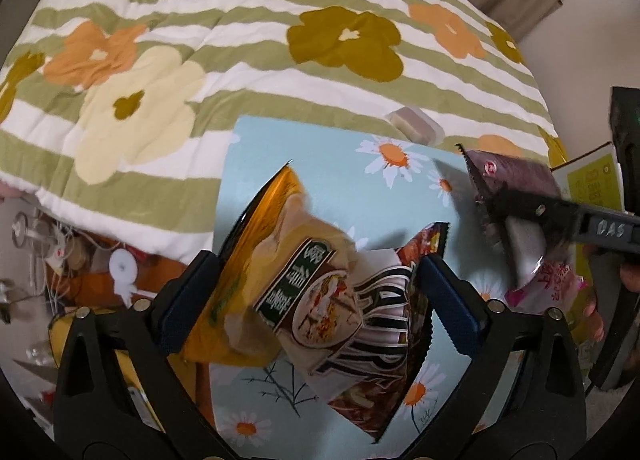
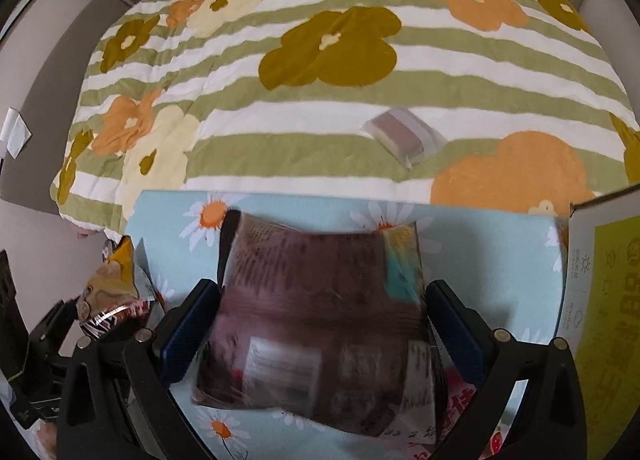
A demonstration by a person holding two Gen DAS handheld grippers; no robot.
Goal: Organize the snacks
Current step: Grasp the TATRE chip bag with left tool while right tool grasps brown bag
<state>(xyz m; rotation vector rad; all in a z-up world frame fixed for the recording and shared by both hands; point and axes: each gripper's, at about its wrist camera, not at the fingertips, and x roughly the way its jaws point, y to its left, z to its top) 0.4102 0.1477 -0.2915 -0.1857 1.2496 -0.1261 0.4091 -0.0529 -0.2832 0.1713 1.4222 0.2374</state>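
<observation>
My left gripper (image 1: 316, 296) is shut on an orange and brown snack bag (image 1: 320, 284) and holds it above the light blue daisy-print mat (image 1: 360, 188). My right gripper (image 2: 320, 324) is shut on a purple-brown snack bag (image 2: 320, 320), also above the mat (image 2: 180, 220). The right gripper and its bag also show in the left wrist view (image 1: 516, 204) at the right. The left gripper's bag also shows in the right wrist view (image 2: 112, 288) at the far left. A small clear-wrapped snack (image 2: 404, 136) lies on the flowered quilt beyond the mat; it also shows in the left wrist view (image 1: 416, 124).
A green striped flowered quilt (image 2: 320, 80) covers the bed behind the mat. A cardboard box with a yellow label (image 2: 604, 300) stands at the right. A pink-printed packet (image 2: 460, 400) lies under the right bag. Cluttered floor items (image 1: 80, 260) sit at the left.
</observation>
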